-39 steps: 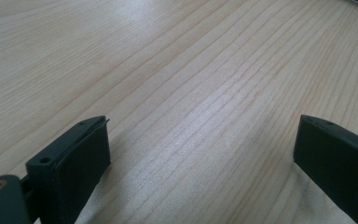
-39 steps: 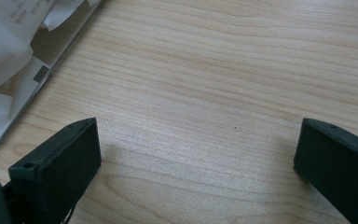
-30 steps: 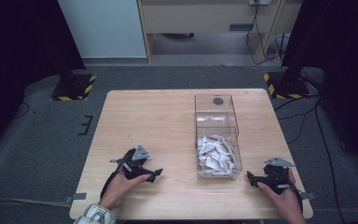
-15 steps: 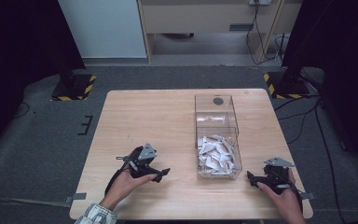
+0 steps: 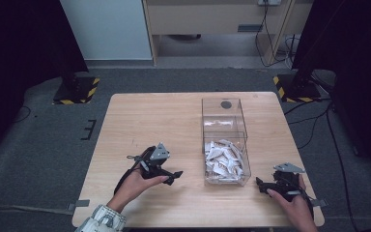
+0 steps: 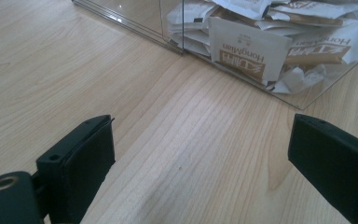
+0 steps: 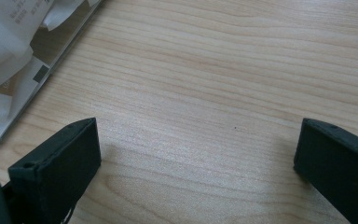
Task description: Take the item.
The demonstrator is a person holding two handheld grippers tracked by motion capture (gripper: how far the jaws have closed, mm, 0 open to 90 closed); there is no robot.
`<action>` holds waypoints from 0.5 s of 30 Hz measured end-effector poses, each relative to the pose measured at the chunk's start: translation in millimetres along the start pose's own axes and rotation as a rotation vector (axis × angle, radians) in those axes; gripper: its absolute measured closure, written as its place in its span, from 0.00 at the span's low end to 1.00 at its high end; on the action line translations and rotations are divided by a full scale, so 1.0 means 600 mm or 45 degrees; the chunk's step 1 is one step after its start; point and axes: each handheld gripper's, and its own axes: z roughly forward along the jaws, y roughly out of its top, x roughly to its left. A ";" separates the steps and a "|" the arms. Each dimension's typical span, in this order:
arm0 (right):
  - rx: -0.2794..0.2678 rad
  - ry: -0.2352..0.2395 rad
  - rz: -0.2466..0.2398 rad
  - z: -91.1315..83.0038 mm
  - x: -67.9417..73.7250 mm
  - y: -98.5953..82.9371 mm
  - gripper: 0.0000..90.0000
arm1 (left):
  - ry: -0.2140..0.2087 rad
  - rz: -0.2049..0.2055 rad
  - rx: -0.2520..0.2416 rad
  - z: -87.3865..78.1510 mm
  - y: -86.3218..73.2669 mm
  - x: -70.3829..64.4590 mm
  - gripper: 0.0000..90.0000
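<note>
Wooden table (image 5: 174, 116) sits on a grey floor, and a clear plastic box (image 5: 224, 140) stands on it, a bit right of the middle. The near half of the box is full of small white packets (image 5: 223, 159) with brown print; the far half looks bare. I hold my left gripper (image 5: 173, 175) just left of the box, pointing at its near side. Its jaws are wide open and hold nothing. My right gripper (image 5: 260, 182) rests near the table's front right corner, close to the box's near right corner. Its jaws are wide open too, with just bare wood between them. I think the job is to pick a packet out of the box, and a few things could go wrong. The box wall is clear, so I could miss seeing it and bump a jaw into it. That might push the box along the table or tip it. I need to go up and over the rim, not straight in from the side. The packets are thin and flat and lie in a messy heap. My jaws could slip off one, or grab two at once. If I squeeze only a corner, the packet may drop on the way out.
</note>
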 end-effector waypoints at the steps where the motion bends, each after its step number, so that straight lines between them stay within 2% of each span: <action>1: 0.000 0.000 0.000 0.000 0.000 0.000 0.01 | 0.004 0.006 0.005 0.001 0.002 0.000 0.07; 15: -0.002 0.002 -0.005 0.000 0.000 0.000 0.01 | 0.002 0.056 0.002 0.006 0.055 0.000 0.07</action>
